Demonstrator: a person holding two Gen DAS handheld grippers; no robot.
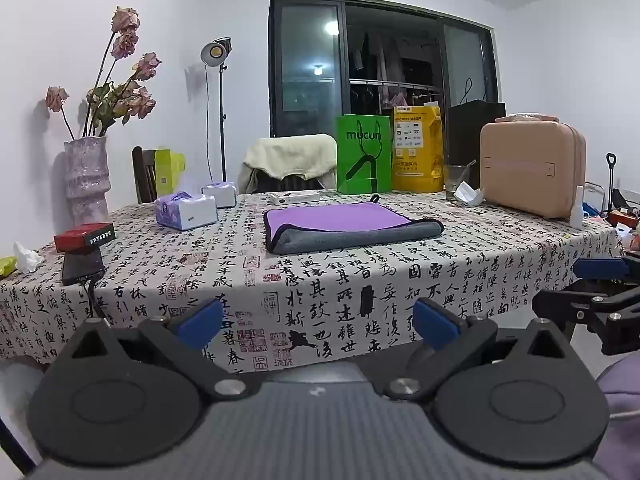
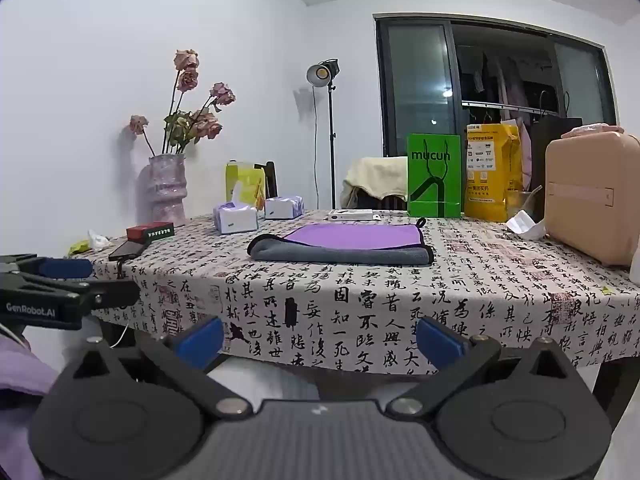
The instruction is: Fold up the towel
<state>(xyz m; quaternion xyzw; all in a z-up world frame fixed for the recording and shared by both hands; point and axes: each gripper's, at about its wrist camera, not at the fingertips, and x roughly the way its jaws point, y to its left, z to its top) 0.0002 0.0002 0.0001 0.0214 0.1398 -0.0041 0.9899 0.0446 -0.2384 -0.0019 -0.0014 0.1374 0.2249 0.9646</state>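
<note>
Purple/grey towel (image 1: 352,226) is laid flat mid-table w/ near edge already folded over; left gripper (image 1: 318,324) & right gripper (image 2: 318,340) are held back off the table, jaws wide, nothing gripped, prob. lined up for approach.

White walls (image 1: 60,20) enclose the room. A dark sliding window (image 1: 380,64) fills the far wall, with clothes hanging behind its glass. A lit studio lamp (image 1: 216,51) stands beside a draped chair (image 1: 290,160).
</note>
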